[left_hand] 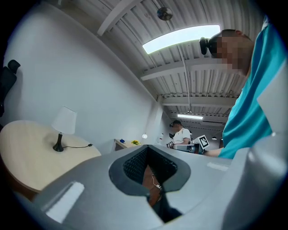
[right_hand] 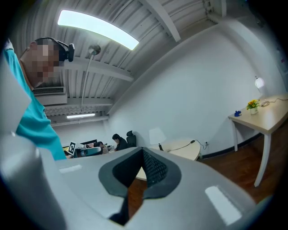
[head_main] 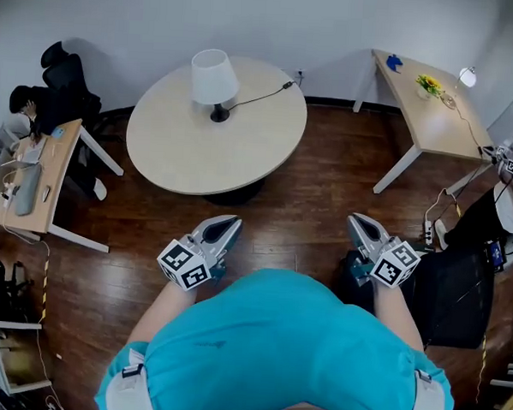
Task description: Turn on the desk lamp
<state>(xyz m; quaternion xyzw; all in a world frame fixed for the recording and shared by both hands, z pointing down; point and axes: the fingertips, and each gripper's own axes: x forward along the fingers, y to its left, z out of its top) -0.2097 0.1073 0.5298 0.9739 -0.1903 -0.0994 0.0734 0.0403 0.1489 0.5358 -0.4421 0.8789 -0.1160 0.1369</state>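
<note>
Far beyond left gripper (head_main: 224, 226) stands desk lamp (head_main: 214, 84).

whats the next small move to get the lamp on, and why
Probably step closer to the round table: the desk lamp stands at its far side, while the left gripper and right gripper are shut and empty at the person's waist, short of it.

One round table (head_main: 190, 153), one desk lamp (head_main: 215, 82), two grippers (head_main: 224, 226) (head_main: 363, 224), two rectangular desks (head_main: 428, 119) (head_main: 59, 168), and possibly a second, smaller lamp (head_main: 466, 76).
</note>
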